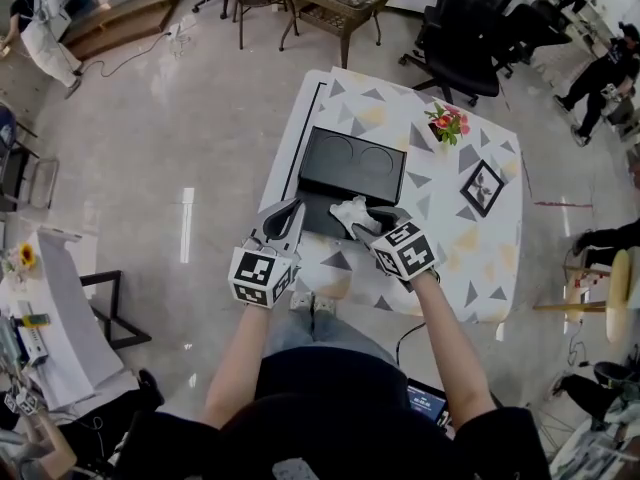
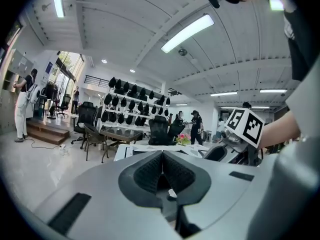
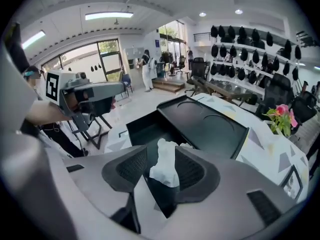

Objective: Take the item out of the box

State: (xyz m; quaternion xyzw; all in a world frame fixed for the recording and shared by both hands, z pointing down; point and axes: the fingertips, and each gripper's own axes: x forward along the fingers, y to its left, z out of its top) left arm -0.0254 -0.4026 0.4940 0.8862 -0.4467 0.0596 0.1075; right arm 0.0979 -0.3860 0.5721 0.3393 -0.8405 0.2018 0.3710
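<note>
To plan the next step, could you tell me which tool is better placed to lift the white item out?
Right. The right tool is shut on the white item above the open box; the left tool is shut and empty.

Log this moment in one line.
left gripper: shut, empty | right gripper: shut on white tissue | white tissue: held over open black box | black box: on table

Above the open box (image 1: 318, 216) nothing blocks a straight lift. Its lid (image 1: 352, 165) lies flat at 12 o'clock. Flowers (image 1: 447, 122) stand at 2 o'clock and a picture frame (image 1: 482, 187) at 3, both well apart across bare table (image 1: 455, 258). The left gripper (image 1: 290, 208) crowds the rim at 9, and the right gripper (image 1: 357, 220), clamped on a white wad (image 1: 350, 211), crowds it at 4.
</note>
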